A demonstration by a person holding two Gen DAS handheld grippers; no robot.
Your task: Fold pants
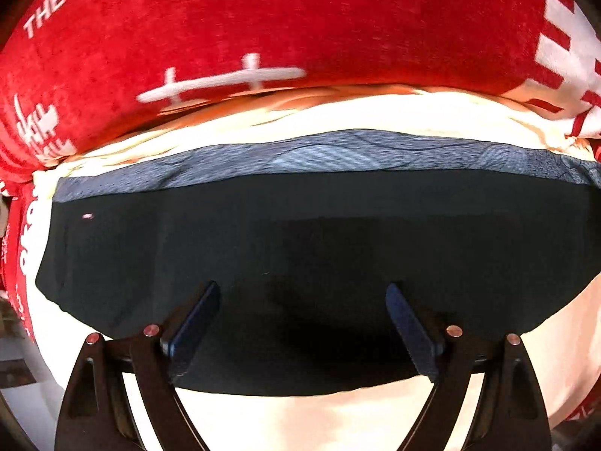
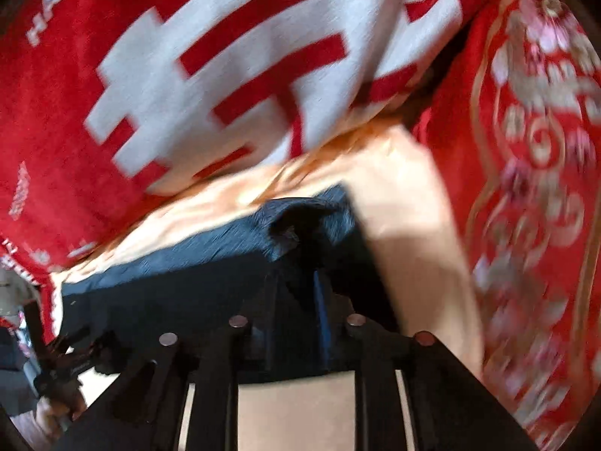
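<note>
Left gripper [image 1: 302,327] hovers with its jaws spread wide and empty over the dark navy, soft fabric pants [image 1: 300,248], which lie flat just ahead of it on a cream bedsheet [image 1: 300,421]. Beyond the pants sits a red plush blanket with white lettering [image 1: 263,18]. Right gripper [image 2: 296,300] has its jaws drawn narrow, pinching a bunched corner of the pants. They look light and limp, likely to sag; edges and corners seem the best holds.

The dark navy fabric pants [image 1: 300,240] lay flat and folded just ahead of the left hand-held gripper [image 1: 302,323], grey patterned lining showing along their far edge, one corner bunched.
</note>
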